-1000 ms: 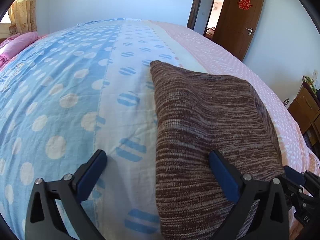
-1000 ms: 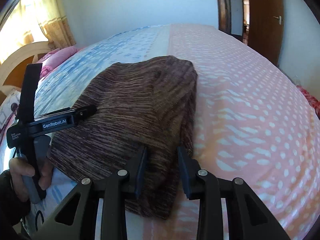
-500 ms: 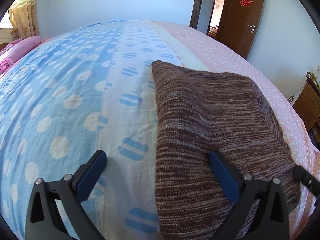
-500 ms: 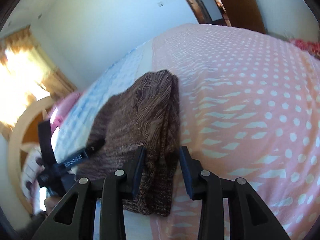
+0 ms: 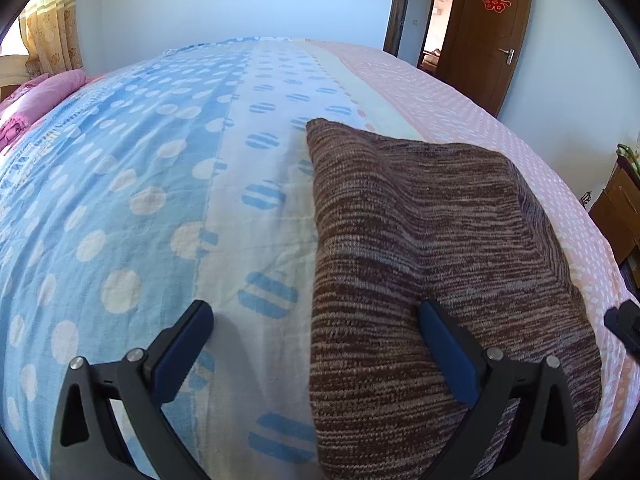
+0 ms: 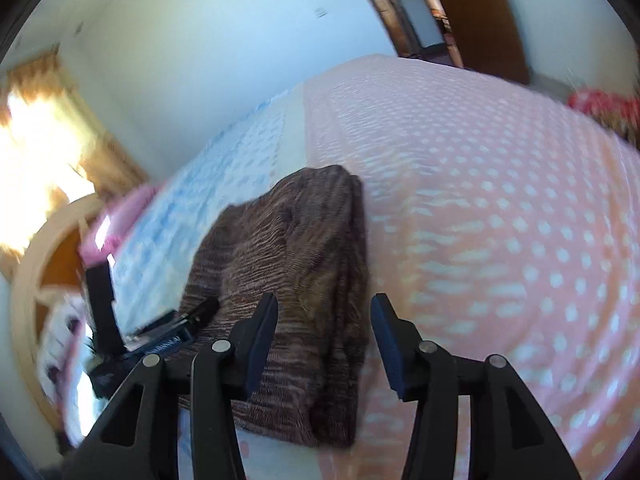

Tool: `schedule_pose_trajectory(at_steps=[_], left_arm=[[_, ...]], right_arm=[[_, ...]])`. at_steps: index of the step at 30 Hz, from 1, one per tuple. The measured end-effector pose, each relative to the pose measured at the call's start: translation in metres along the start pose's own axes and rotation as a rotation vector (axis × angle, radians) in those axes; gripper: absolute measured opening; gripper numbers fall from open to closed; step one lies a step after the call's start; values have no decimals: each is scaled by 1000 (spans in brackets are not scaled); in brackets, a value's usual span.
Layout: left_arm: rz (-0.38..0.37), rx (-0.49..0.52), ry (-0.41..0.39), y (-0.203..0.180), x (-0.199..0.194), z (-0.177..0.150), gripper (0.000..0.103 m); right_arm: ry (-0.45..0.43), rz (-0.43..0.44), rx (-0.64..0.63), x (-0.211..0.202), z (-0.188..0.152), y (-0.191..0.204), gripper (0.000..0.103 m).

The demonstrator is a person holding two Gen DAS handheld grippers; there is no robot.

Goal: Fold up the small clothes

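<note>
A brown striped knit garment (image 5: 432,248) lies folded on the bed, to the right in the left wrist view. My left gripper (image 5: 316,344) stands open wide just above it; its right finger (image 5: 448,352) is over the cloth and its left finger (image 5: 184,352) over the bare sheet. In the blurred, tilted right wrist view the same garment (image 6: 296,264) lies below my right gripper (image 6: 324,336). That gripper's jaws are opening, and the pads do not press on the cloth seen through the gap. The left gripper (image 6: 160,332) shows at the garment's left edge.
The bedsheet (image 5: 160,184) is blue with white dots on the left and pink (image 6: 500,220) on the right. A pink quilt (image 5: 36,100) lies at the far left. A brown door (image 5: 492,36) and a wooden cabinet (image 5: 616,208) stand off to the right.
The right gripper's jaws have spread and let go of the garment's folded edge; it lifted back and rolled, so its view tilts. The left gripper kept still and open.
</note>
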State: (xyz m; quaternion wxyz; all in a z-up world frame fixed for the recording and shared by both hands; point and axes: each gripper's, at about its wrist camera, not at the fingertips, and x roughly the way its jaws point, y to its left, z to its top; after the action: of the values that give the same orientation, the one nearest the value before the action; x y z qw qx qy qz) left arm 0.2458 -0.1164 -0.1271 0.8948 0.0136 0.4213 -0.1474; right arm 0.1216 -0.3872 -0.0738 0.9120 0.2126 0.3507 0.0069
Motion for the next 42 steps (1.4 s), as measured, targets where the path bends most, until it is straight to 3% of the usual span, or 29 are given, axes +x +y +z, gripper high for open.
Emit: schedule_pose_trajectory(at_steps=[3,4,5,6,9,14,15,17,18,19,21,22,28,30,34,36,37,39,42], left_arm=[[-3,-3,1,1,0,0,103],[-6,-5,2,2,0,0,103],[-9,-8,2,2,0,0,103],[-10,-9,2,2,1,0,103],[-19,-13,1,2,1,1,103],[-21,-11,3,2,2,1,103],[-22,-13,3,1,2,1,103],[-27,-17,1,2,2,1,103],[-33,-22,-1,3,1,1,103],[-39,-27,-2,4,1,1,103],[-41,-36,-11,5,-1,0,103],[-35,-34,-17,4,-3,0,103],[-10,66,-87,-13,-20,19,94],[-73,60,-101,-15,-24,32,94],[-127,-8,-13,-15,0,48,94],[-109,-26,39,-13,20,45,82],[-114,-45,70,-11,29,41,83],[-137,-77,45,-5,29,36,83],[-74,-20,33,-18,27,33,85]], right_arm=[[40,-51,-92,31,18,15,46],[59,-52,-103,44,23,15,16],[101,-54,-121,58,26,16,5],[124,-65,-136,70,27,16,5],[60,-108,-153,81,30,13,5],[40,-55,-79,81,33,-3,5],[32,-56,-88,76,31,-3,6],[8,-28,-35,64,29,-10,19],[-21,5,14,54,32,-15,29],[-67,49,49,43,34,-20,46],[-159,65,83,24,38,-28,73],[-186,61,88,19,38,-30,78],[-125,79,100,35,41,-32,78],[-119,90,96,39,42,-28,78],[-86,84,94,51,40,-30,78],[-60,69,98,58,40,-32,78],[-49,71,100,61,39,-32,78],[-21,85,103,70,40,-32,78],[16,84,85,82,38,-26,78]])
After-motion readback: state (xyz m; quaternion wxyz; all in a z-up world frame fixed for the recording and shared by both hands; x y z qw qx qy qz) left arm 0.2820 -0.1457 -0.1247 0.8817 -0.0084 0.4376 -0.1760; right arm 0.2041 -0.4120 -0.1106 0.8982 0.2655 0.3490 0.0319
